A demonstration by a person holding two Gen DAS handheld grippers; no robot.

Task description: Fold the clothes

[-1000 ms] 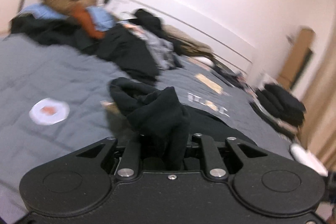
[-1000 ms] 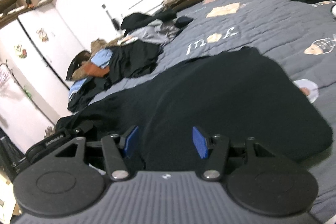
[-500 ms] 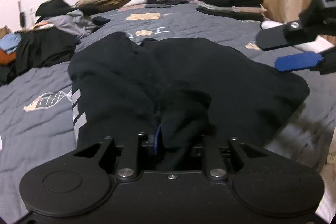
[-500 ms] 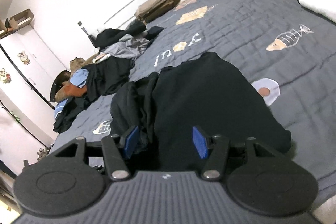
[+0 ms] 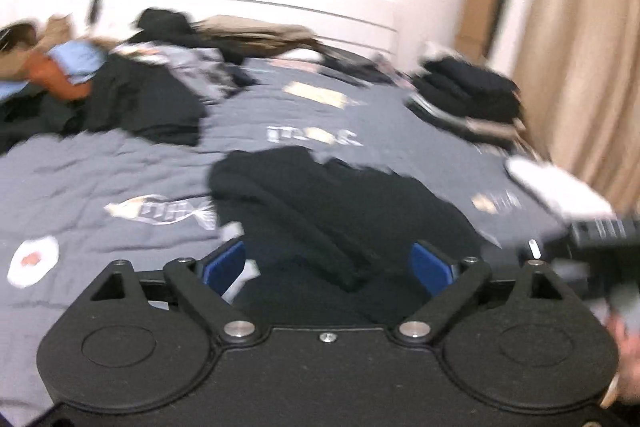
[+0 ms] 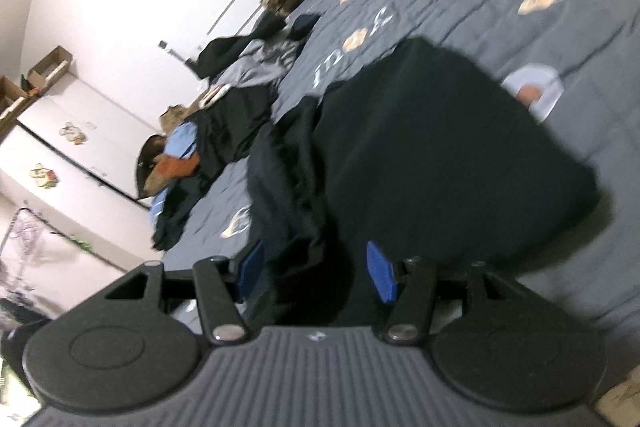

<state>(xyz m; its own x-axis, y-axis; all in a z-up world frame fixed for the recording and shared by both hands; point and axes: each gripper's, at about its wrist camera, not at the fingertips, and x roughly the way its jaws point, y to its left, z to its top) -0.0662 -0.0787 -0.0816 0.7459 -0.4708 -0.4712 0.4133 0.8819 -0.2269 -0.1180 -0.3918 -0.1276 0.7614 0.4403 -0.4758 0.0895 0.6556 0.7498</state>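
Note:
A black garment (image 5: 340,211) lies partly folded on the grey quilt (image 5: 100,167), its left part bunched over the flat body. In the right wrist view the same black garment (image 6: 432,155) spreads ahead with crumpled folds on its left. My left gripper (image 5: 328,263) is open just above the garment's near edge, blue pads wide apart, nothing held. My right gripper (image 6: 316,267) is also open, hovering over the garment's near left part. Both views are blurred by motion.
A heap of unfolded clothes (image 5: 132,95) lies at the back left of the bed. A stack of folded dark clothes (image 5: 468,95) sits at the back right by a beige curtain (image 5: 580,47). White wardrobe doors (image 6: 60,147) stand left. A hand (image 5: 624,359) shows at right.
My left gripper was shut on a bunch of the black garment; it has let go and now stands open and pulled back. The right gripper stayed open and tilted closer over the cloth.

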